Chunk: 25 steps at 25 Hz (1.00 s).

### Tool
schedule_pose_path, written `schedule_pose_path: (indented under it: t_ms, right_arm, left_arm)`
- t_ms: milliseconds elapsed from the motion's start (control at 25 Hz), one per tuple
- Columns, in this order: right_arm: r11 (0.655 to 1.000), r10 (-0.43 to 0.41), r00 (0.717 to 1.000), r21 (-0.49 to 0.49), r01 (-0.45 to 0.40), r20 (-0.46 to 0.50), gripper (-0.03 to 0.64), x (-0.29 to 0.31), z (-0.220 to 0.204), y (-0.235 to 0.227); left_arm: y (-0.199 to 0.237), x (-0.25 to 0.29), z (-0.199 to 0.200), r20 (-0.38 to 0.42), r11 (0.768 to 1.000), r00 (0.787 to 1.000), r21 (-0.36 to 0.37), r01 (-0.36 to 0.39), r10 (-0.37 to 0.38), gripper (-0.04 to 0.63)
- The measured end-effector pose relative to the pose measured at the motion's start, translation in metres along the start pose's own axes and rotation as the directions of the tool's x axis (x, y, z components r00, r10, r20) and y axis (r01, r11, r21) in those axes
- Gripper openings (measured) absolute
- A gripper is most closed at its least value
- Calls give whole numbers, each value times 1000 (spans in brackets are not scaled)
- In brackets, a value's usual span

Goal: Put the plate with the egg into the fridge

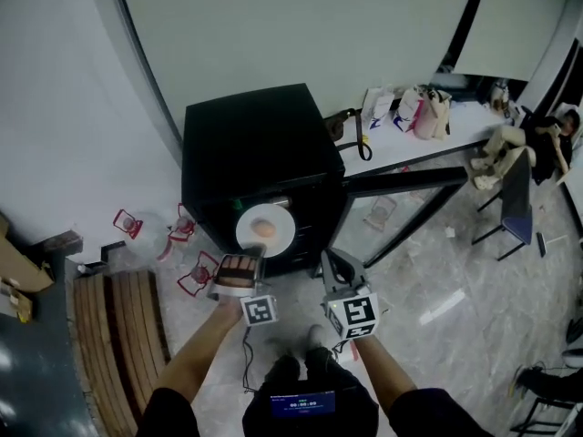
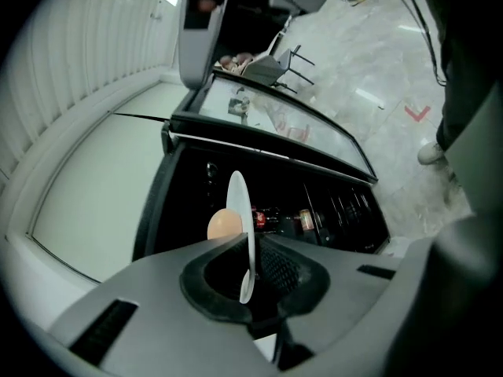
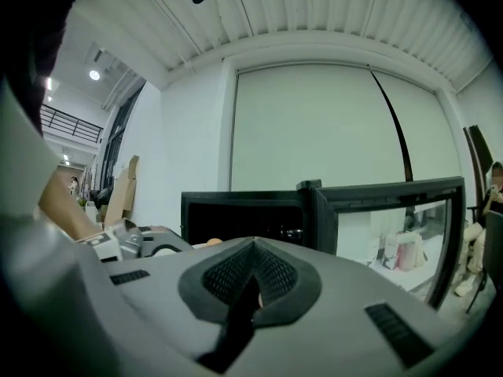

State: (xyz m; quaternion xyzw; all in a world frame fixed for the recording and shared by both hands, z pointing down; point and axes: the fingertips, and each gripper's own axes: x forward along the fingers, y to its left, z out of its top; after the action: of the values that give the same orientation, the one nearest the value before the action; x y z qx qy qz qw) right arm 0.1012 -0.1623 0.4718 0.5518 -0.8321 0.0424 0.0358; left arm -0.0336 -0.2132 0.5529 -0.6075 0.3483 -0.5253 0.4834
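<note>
White plate (image 1: 244, 233), tan egg (image 1: 264, 229), black fridge (image 1: 255, 144), grey marbled floor (image 1: 437, 271)

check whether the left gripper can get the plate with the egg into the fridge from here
Probably yes: the left gripper is shut on the plate, the door of the fridge stands open, and nothing shows between plate and opening.
</note>
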Motion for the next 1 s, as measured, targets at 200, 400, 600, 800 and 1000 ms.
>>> schedule_pose_path:
  t_ms: [200,400,600,800,1000]
  right_arm:
    - [1000,24,1000,-15,-24,-13,6,8,-49,-14]
    - [995,94,990,-16,-96,-106,6,39,-98,-20]
    - [991,133,986,11,-133,-97,6,70,-126,-28]
    - [986,167,981,14,-166,-99,6,98,-143,-31]
    - [982,188,977,13,-188,-97,6,117,-150,-32]
  left_arm:
    - [-54,83,-8,-76,999,996,-28,42,-44,28]
    - [-99,154,-13,-142,995,986,-62,81,-89,28]
    - [-124,194,-15,-173,993,978,-36,111,-116,28]
    - [-128,211,-15,-177,994,978,-12,107,-108,28]
    - [-144,216,-17,-188,986,968,-11,164,-164,28]
